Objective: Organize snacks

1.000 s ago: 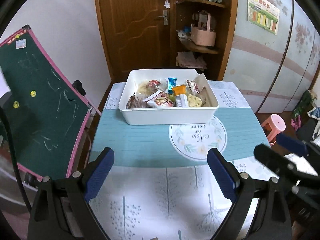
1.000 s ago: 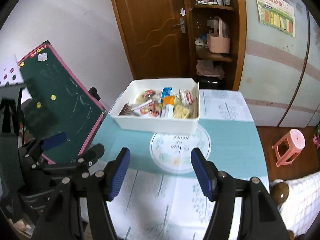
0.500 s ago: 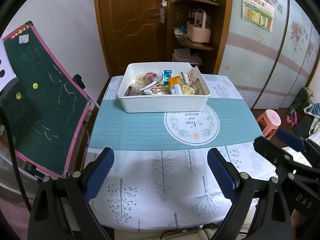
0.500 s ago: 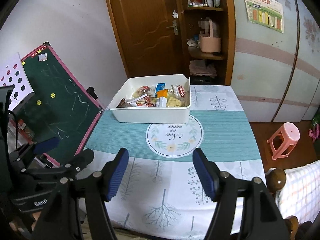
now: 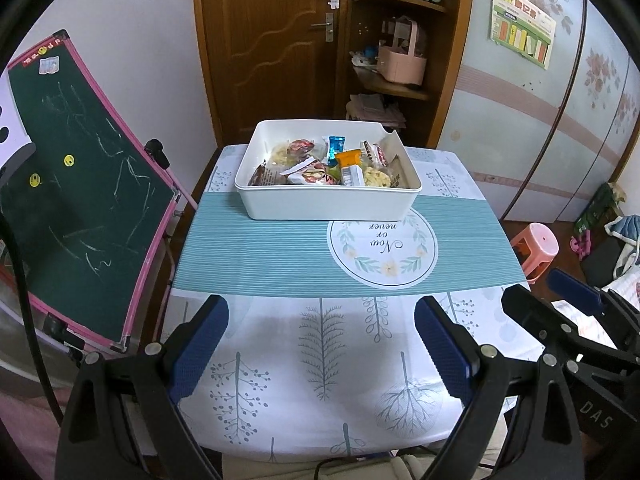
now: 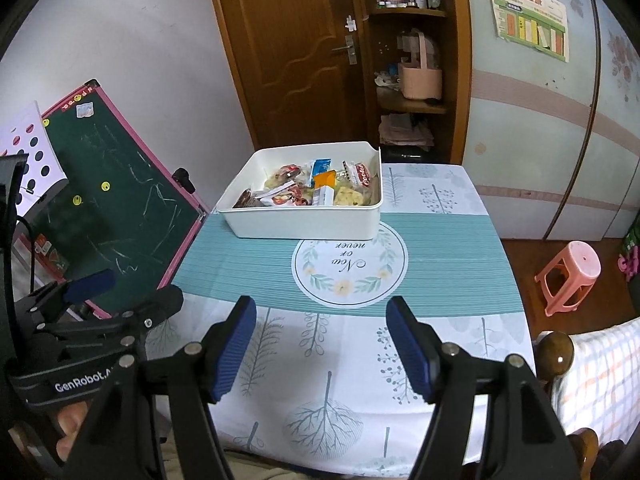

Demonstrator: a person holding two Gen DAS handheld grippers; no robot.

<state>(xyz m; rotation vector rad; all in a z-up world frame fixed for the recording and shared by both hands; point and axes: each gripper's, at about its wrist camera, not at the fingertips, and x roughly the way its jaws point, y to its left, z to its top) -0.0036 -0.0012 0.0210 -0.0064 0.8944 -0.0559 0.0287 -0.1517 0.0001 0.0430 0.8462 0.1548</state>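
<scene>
A white bin [image 5: 328,204] [image 6: 304,222] full of wrapped snacks [image 5: 320,164] [image 6: 316,190] stands at the far end of the table, on a teal runner. My left gripper [image 5: 320,344] is open and empty, held above the near end of the table, well short of the bin. My right gripper [image 6: 322,344] is open and empty too, beside it to the right. Each gripper shows at the edge of the other's view: the right one [image 5: 568,320] and the left one [image 6: 104,300].
The table [image 5: 332,360] carries a white tree-print cloth and a teal runner with a round emblem [image 5: 382,250]. A green chalkboard [image 5: 76,184] leans at the left. A pink stool [image 6: 568,276] stands at the right. A door and shelves are behind.
Both grippers have pulled back from the bin toward the near table edge, so the bin looks smaller and more of the cloth shows. Both stay open and empty.
</scene>
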